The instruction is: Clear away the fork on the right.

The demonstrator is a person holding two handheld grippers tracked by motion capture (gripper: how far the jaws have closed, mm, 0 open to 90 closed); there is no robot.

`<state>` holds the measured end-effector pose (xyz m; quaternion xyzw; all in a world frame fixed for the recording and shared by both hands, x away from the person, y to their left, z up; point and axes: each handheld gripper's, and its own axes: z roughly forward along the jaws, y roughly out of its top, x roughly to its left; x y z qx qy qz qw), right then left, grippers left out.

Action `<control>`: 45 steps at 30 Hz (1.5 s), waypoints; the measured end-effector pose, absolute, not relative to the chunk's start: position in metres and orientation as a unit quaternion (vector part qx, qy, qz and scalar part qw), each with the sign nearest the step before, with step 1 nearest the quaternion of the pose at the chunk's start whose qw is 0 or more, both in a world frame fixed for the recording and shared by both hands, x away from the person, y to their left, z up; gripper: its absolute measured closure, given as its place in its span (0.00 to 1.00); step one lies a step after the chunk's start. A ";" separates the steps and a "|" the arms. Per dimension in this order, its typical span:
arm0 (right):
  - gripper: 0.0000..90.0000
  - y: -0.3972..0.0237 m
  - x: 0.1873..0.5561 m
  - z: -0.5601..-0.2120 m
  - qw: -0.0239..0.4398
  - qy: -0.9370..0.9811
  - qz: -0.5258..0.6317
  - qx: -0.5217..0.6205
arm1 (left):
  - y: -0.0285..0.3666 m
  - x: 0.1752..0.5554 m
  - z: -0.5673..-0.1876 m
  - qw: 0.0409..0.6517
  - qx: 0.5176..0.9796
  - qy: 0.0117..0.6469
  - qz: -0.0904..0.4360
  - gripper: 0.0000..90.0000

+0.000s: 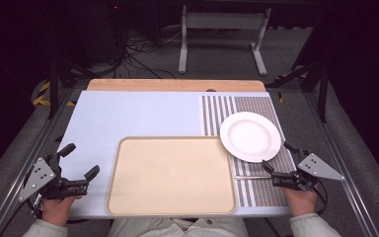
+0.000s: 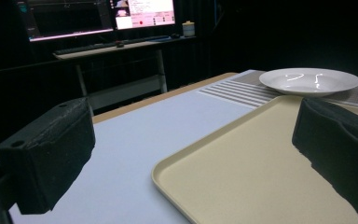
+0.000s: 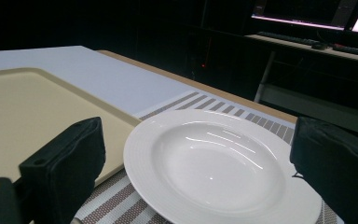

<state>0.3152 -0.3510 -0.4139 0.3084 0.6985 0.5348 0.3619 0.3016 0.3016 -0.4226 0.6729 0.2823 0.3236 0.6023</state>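
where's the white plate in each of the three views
High view: white plate right of centre, on the striped placemat, its left edge overlapping the beige tray corner.
Left gripper view: plate upper right, beyond the tray.
Right gripper view: plate centre, close, between the open jaws.
Shared landmark: the beige tray.

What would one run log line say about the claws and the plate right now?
right claw: open, near white plate, not touching | left claw: open, nothing held, left of tray | plate: on striped mat, overlapping tray corner
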 end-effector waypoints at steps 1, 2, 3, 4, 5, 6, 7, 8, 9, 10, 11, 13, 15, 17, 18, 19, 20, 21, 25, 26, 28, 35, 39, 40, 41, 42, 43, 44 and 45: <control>0.05 -0.351 0.315 -0.414 0.362 0.698 0.536 0.309 | 0.302 0.301 -0.423 0.602 0.673 0.282 0.323 0.00; 0.05 -0.351 0.315 -0.414 0.362 0.698 0.536 0.309 | 0.301 0.301 -0.423 0.602 0.674 0.281 0.323 0.00; 0.05 -0.351 0.315 -0.413 0.361 0.699 0.536 0.306 | 0.301 0.301 -0.423 0.604 0.673 0.280 0.323 0.00; 0.05 -0.351 0.315 -0.413 0.361 0.700 0.536 0.305 | 0.302 0.300 -0.422 0.603 0.673 0.278 0.325 0.00; 0.05 -0.351 0.315 -0.413 0.361 0.700 0.536 0.305 | 0.302 0.300 -0.422 0.603 0.673 0.278 0.325 0.00; 0.05 -0.350 0.316 -0.413 0.359 0.703 0.535 0.302 | 0.302 0.300 -0.422 0.604 0.673 0.278 0.324 0.00; 0.05 -0.349 0.316 -0.412 0.359 0.705 0.532 0.302 | 0.302 0.300 -0.422 0.604 0.673 0.278 0.324 0.00; 0.05 -0.349 0.316 -0.412 0.359 0.705 0.532 0.302 | 0.302 0.300 -0.423 0.604 0.672 0.279 0.325 0.00; 0.05 -0.349 0.317 -0.412 0.358 0.706 0.532 0.302 | 0.303 0.300 -0.423 0.604 0.673 0.280 0.324 0.00; 0.05 -0.349 0.317 -0.412 0.355 0.706 0.533 0.301 | 0.303 0.300 -0.423 0.605 0.672 0.280 0.323 0.00; 0.05 -0.348 0.317 -0.412 0.354 0.706 0.534 0.301 | 0.303 0.300 -0.423 0.605 0.672 0.280 0.323 0.00; 0.05 -0.348 0.317 -0.411 0.354 0.707 0.534 0.301 | 0.303 0.300 -0.423 0.607 0.671 0.280 0.321 0.00; 0.06 -0.349 0.317 -0.411 0.353 0.707 0.535 0.299 | 0.303 0.300 -0.422 0.608 0.672 0.276 0.319 0.00; 0.06 -0.349 0.318 -0.410 0.351 0.710 0.533 0.298 | 0.302 0.300 -0.422 0.605 0.676 0.275 0.319 0.00; 0.06 -0.349 0.318 -0.410 0.351 0.710 0.533 0.298 | 0.302 0.300 -0.422 0.605 0.676 0.275 0.319 0.00; 0.06 -0.349 0.318 -0.409 0.350 0.711 0.532 0.298 | 0.301 0.300 -0.422 0.604 0.676 0.275 0.320 0.00; 0.07 -0.349 0.319 -0.407 0.348 0.715 0.527 0.298 | 0.301 0.300 -0.422 0.604 0.676 0.275 0.320 0.00; 0.07 -0.349 0.319 -0.406 0.346 0.717 0.527 0.298 | 0.302 0.300 -0.422 0.604 0.676 0.275 0.320 0.00; 0.07 -0.344 0.322 -0.401 0.343 0.723 0.529 0.283 | 0.301 0.301 -0.423 0.605 0.678 0.274 0.317 0.00; 0.07 -0.342 0.322 -0.399 0.346 0.726 0.526 0.277 | 0.301 0.301 -0.423 0.604 0.679 0.274 0.316 0.00; 0.08 -0.338 0.324 -0.396 0.344 0.732 0.523 0.268 | 0.301 0.301 -0.423 0.605 0.677 0.273 0.317 0.00; 0.08 -0.329 0.334 -0.388 0.315 0.746 0.521 0.269 | 0.302 0.300 -0.422 0.606 0.678 0.273 0.314 0.00; 0.08 -0.324 0.338 -0.384 0.307 0.756 0.511 0.270 | 0.302 0.300 -0.422 0.607 0.677 0.272 0.314 0.00; 0.07 -0.322 0.339 -0.382 0.308 0.760 0.506 0.266 | 0.302 0.300 -0.422 0.607 0.677 0.273 0.315 0.00; 0.07 -0.321 0.340 -0.381 0.308 0.761 0.506 0.265 | 0.302 0.300 -0.422 0.607 0.677 0.273 0.315 0.00; 0.07 -0.321 0.340 -0.381 0.308 0.761 0.506 0.265 | 0.302 0.300 -0.422 0.607 0.677 0.273 0.314 0.00; 0.05 -0.320 0.341 -0.380 0.306 0.761 0.506 0.266 | 0.302 0.300 -0.422 0.607 0.677 0.272 0.314 0.00; 0.05 -0.318 0.343 -0.379 0.306 0.763 0.504 0.267 | 0.302 0.300 -0.422 0.608 0.677 0.271 0.313 0.00; 0.05 -0.316 0.344 -0.378 0.306 0.765 0.500 0.266 | 0.302 0.301 -0.422 0.608 0.678 0.271 0.313 0.00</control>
